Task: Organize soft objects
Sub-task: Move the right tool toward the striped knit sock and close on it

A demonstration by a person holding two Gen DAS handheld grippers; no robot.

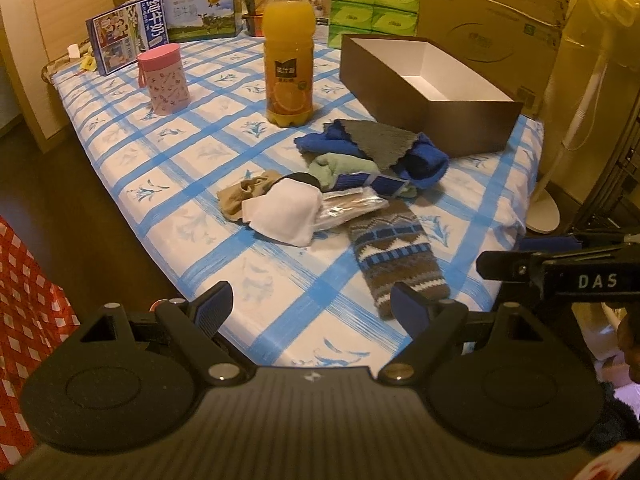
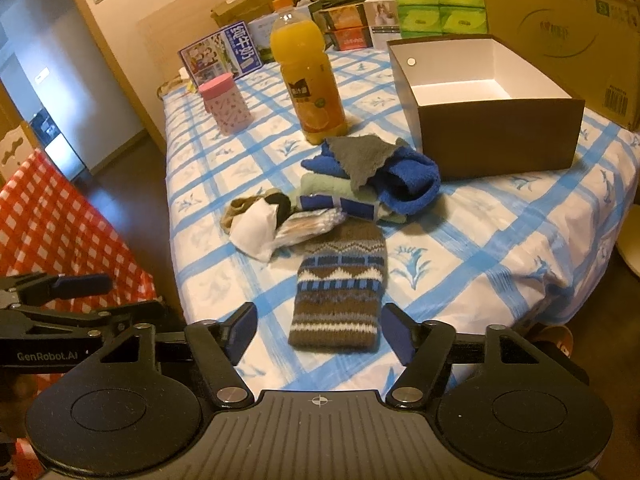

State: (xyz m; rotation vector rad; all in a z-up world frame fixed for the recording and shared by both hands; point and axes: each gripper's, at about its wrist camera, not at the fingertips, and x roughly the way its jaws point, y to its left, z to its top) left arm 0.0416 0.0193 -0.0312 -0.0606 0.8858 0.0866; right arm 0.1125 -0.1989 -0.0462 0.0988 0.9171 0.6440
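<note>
Right wrist view puts the patterned knit sock (image 2: 340, 292) straight ahead of the right gripper (image 2: 320, 336), its near cuff end lying just beyond and between the spread fingertips, nothing pinched, its long axis running away from the fingers toward the heap of soft things (image 2: 360, 180) and the open box (image 2: 496, 136) beyond. From the left gripper (image 1: 312, 308), also spread and empty, the same sock sits ahead and off by the right fingertip, slanting away. I judge the right hand better lined up, needing only to come forward and down over the cuff
</note>
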